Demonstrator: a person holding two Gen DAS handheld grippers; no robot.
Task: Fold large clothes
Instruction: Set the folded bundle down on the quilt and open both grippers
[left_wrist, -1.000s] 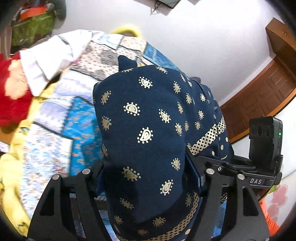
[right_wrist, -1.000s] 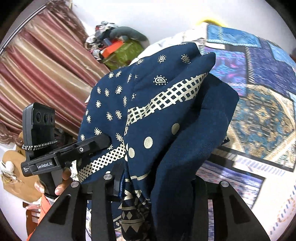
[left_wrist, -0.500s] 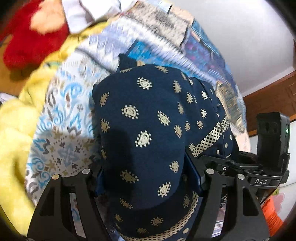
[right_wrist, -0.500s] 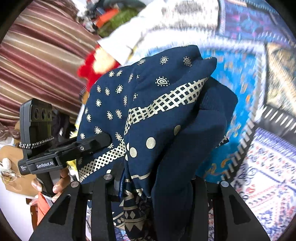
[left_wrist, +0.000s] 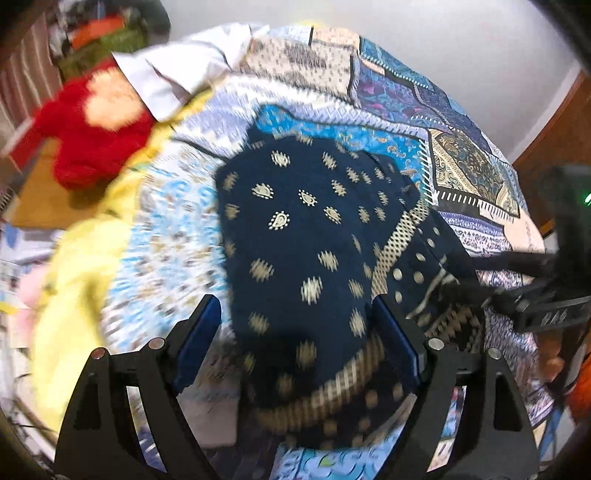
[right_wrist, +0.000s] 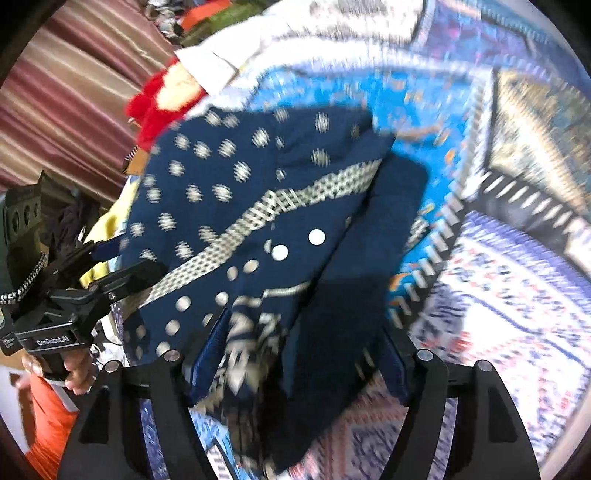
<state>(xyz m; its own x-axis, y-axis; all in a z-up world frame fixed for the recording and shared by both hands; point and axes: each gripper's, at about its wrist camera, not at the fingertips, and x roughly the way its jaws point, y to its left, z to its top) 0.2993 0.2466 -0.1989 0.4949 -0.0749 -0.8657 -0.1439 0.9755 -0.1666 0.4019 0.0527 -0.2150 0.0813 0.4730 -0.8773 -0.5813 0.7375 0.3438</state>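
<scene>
the garment is soft, light, limp cloth, likely to slump and slide out of its folds, so it is best taken by a hemmed edge or corner rather than the bulky middle. it is navy with gold motifs, dots and a lattice band, lying bunched on the patchwork bedspread. left gripper and right gripper both have jaws opening wide, with the cloth loose between them.

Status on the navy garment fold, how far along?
Done: the navy printed garment is bunched into a compact bundle on the patchwork bedspread. In hand: left gripper and right gripper jaws are opening around it, releasing. Left: withdraw, tidy the fold; the white garment lies unfolded.
</scene>
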